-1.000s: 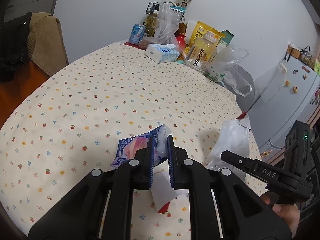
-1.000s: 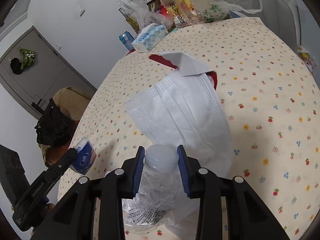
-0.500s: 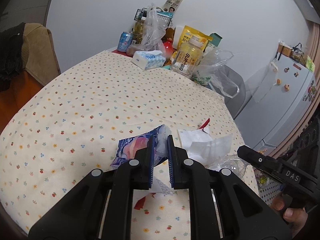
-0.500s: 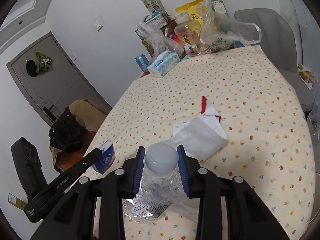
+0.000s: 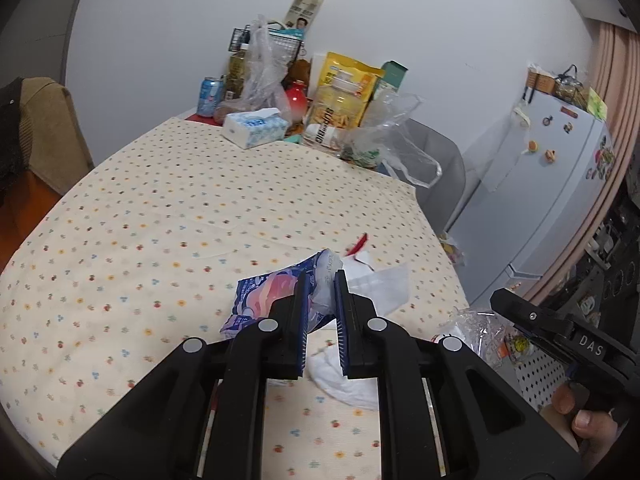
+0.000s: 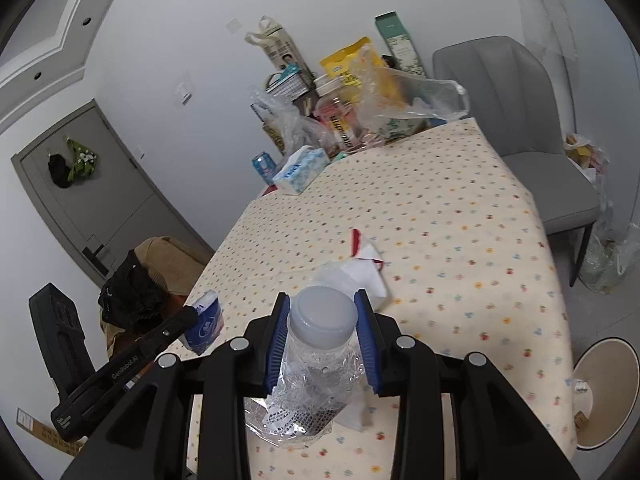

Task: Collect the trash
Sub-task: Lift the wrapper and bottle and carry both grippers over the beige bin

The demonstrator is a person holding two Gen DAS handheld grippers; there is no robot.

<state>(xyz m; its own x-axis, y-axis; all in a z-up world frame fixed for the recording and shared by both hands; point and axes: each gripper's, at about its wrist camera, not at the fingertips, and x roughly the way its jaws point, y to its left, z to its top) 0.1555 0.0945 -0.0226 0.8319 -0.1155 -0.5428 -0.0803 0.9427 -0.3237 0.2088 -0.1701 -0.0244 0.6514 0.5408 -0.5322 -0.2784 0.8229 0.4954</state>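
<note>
- Left gripper [image 5: 320,280]: its two blue-padded fingers are pinched nearly together on one blue-and-pink wrapper [image 5: 262,298], held above the table. The wrapper's long axis runs from the pads out toward 9 o'clock, and its crumpled clear end pokes up between the fingertips toward 12 o'clock.
- Right gripper [image 6: 322,300]: its fingers are spread just wide enough to clamp the white cap of one crushed clear plastic bottle [image 6: 316,372]. The bottle's long axis lies along the fingers, cap toward 12 o'clock, and the crumpled body with its printed label trails back toward 6 o'clock.
- Beyond the bottle cap, at 12 o'clock, one white face mask [image 6: 360,276] lies flat on the dotted tablecloth [image 6: 460,216], touching one folded white paper with red edges [image 6: 362,246].
- At the table's far end, at 12 o'clock, stand one blue-and-white tissue box [image 5: 256,126], one blue can [image 5: 210,96] and a cluster of bags and jars that cannot be counted.
- At 4 o'clock from the right gripper, one round cream bin [image 6: 600,392] stands on the floor beside the table; at 2 o'clock stands one grey chair [image 6: 532,120].
</note>
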